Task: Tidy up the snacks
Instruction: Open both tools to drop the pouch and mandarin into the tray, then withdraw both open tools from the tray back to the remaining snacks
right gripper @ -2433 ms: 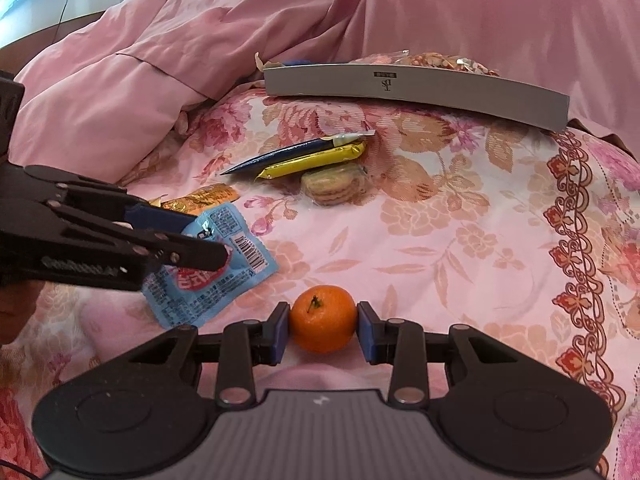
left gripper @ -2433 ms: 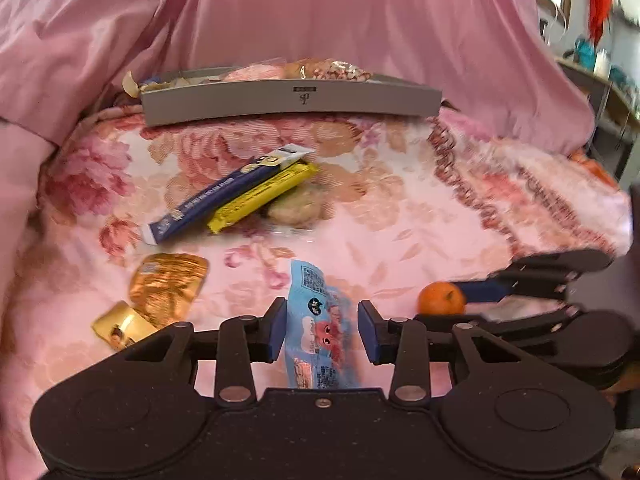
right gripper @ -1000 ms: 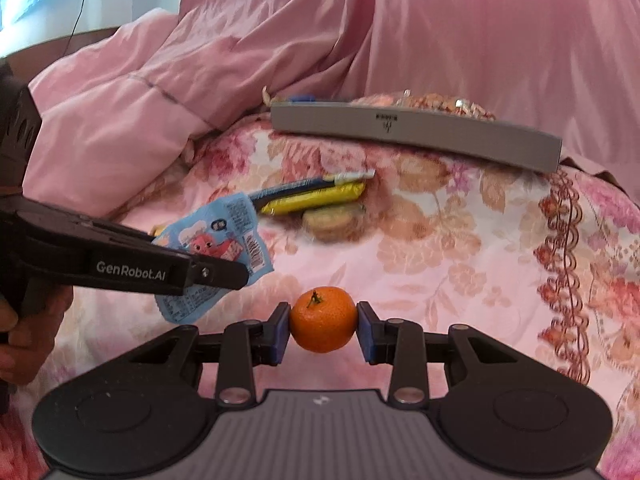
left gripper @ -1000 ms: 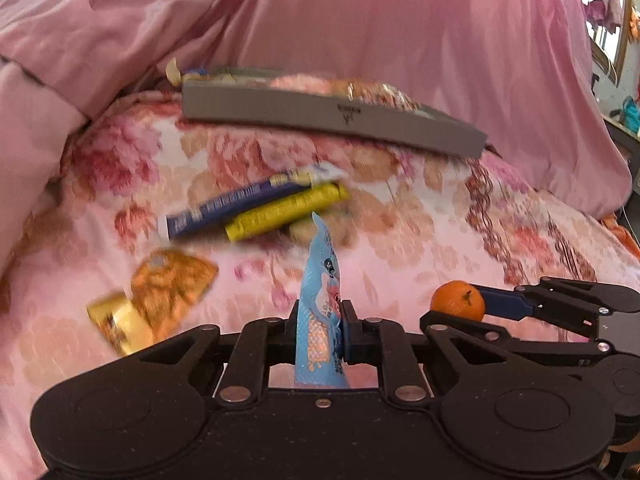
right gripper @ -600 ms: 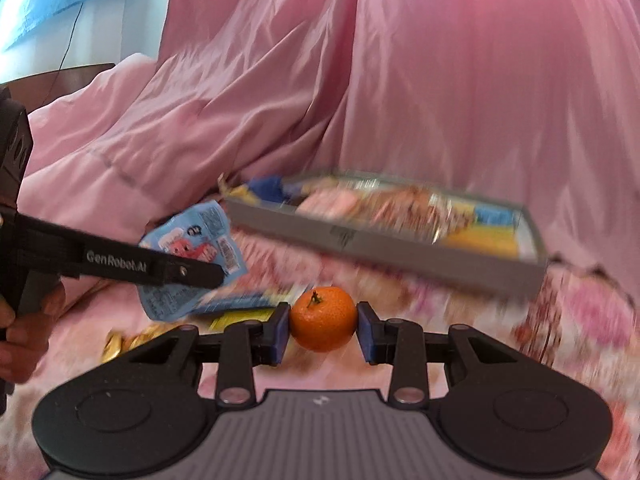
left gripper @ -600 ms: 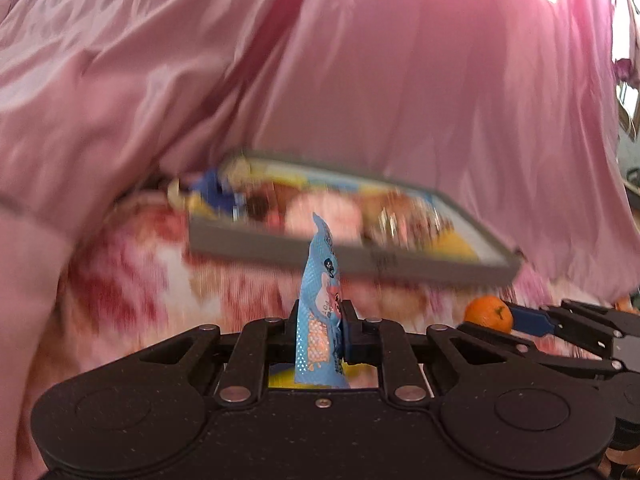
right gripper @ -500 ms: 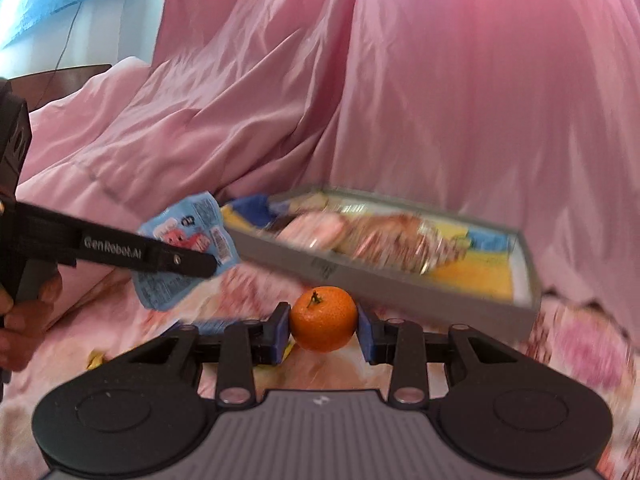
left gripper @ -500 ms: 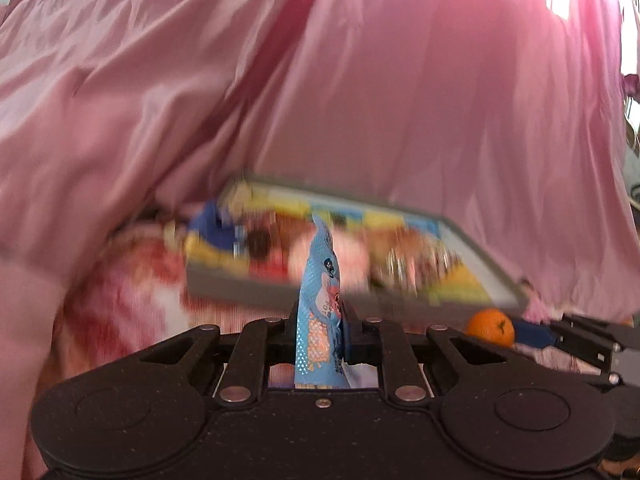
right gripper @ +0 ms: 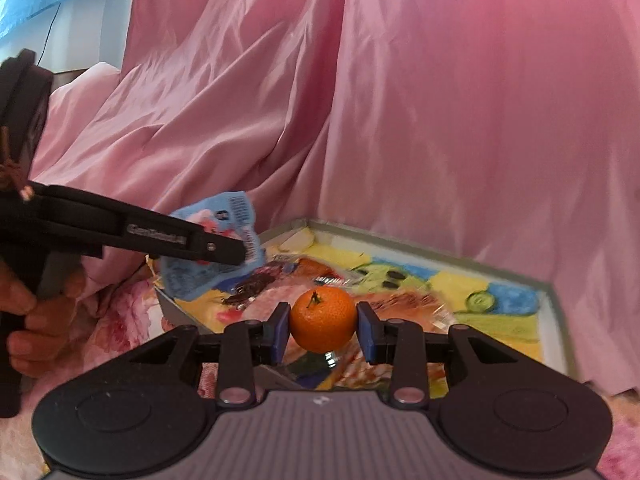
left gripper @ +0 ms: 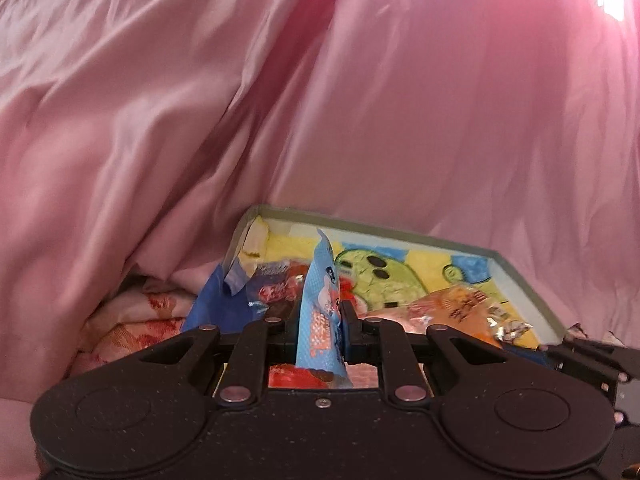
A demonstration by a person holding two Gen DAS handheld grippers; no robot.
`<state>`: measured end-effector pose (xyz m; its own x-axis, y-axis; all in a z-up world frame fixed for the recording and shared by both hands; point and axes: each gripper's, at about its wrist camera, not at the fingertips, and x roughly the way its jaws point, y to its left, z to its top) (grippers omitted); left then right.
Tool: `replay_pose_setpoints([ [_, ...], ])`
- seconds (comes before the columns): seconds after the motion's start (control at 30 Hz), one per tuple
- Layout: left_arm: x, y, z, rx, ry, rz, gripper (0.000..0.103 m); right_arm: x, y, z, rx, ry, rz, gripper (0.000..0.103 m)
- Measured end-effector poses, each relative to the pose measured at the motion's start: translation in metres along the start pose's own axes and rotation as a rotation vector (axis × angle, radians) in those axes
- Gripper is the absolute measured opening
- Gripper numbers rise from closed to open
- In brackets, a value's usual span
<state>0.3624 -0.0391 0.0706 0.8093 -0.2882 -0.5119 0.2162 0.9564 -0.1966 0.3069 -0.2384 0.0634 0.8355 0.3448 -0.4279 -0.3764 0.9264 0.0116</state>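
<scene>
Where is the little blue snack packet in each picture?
Left wrist view: the blue snack packet stands edge-on at bottom centre, pinched in the left tool.
Right wrist view: the packet is flat-on at middle left, held by the left tool above the near left corner of the tray.
Shared landmark: the grey tray with its yellow and blue cartoon bottom.

Draped pink satin sheet (left gripper: 320, 100) — floral bedspread (right gripper: 116, 320) beneath
</scene>
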Motion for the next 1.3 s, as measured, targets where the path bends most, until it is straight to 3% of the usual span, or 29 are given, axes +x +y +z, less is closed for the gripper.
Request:
replay_pose_setpoints([
  [0.33,0.019,0.008,-0.010,0.014,0.012,0.070,0.021,0.028,-0.004,-0.013,-0.013,0.059,-0.060,0.040],
  [0.53,0.011,0.007,-0.009,0.014,-0.004,0.120,0.052,0.026,-0.001,-0.015,-0.007,0.054,-0.054,0.046],
  [0.6,0.005,0.007,-0.009,0.010,-0.024,0.136,0.068,0.024,0.001,-0.015,-0.007,0.049,-0.052,0.049],
  [0.83,-0.029,0.002,-0.004,-0.008,-0.115,0.166,0.099,0.000,0.009,-0.012,-0.017,-0.039,-0.054,0.078],
  [0.87,-0.035,0.001,-0.004,-0.009,-0.133,0.170,0.101,-0.006,0.011,-0.011,-0.018,-0.057,-0.059,0.084],
  [1.07,-0.068,-0.005,-0.007,-0.011,-0.181,0.175,0.102,-0.037,0.024,-0.005,-0.049,-0.141,-0.066,0.097],
  [1.3,-0.107,-0.010,-0.021,0.018,-0.196,0.201,0.102,-0.078,0.042,-0.004,-0.043,-0.232,-0.067,0.103],
])
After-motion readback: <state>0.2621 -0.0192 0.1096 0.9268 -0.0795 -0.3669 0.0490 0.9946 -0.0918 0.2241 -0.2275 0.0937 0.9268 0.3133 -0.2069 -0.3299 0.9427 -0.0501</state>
